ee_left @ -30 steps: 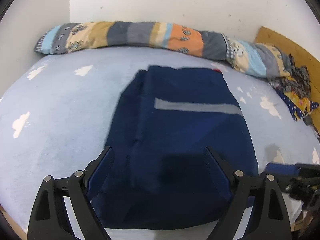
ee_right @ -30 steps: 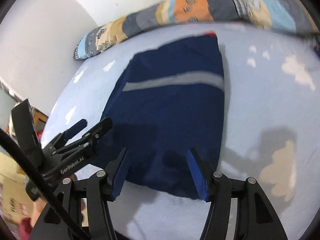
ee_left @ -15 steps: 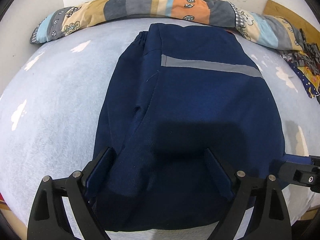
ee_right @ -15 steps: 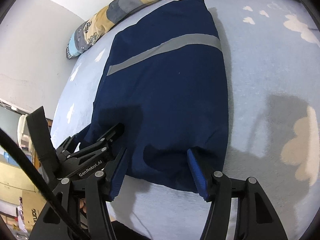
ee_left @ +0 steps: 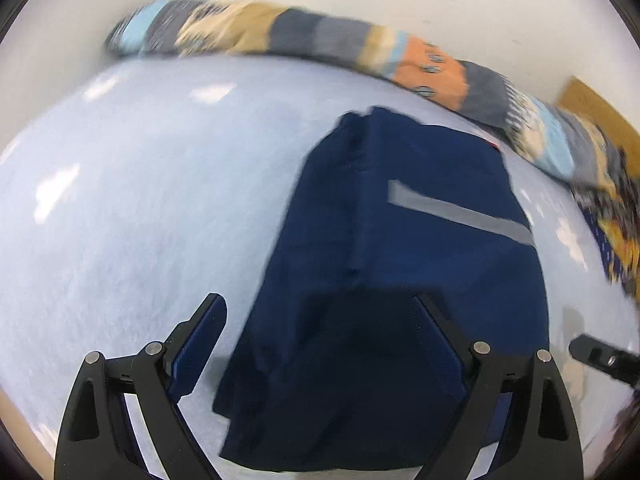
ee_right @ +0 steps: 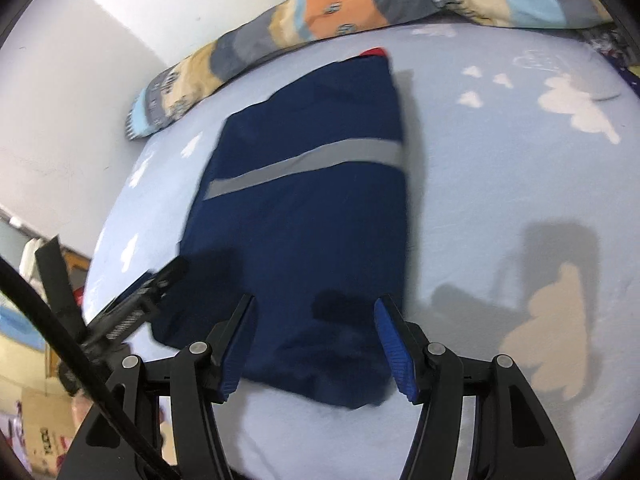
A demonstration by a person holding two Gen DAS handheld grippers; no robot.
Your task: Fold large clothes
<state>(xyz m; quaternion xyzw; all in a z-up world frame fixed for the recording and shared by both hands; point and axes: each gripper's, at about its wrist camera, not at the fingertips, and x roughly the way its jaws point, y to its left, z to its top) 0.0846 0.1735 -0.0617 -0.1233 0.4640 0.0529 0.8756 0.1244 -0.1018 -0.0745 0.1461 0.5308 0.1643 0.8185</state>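
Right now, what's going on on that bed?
A person holds a gripper in each hand over a navy garment with a grey stripe, lying partly folded on the light blue bed sheet. The left gripper and right gripper both hang open at the garment's near edge, gripping nothing. A patchwork quilt lies rolled along the wall.
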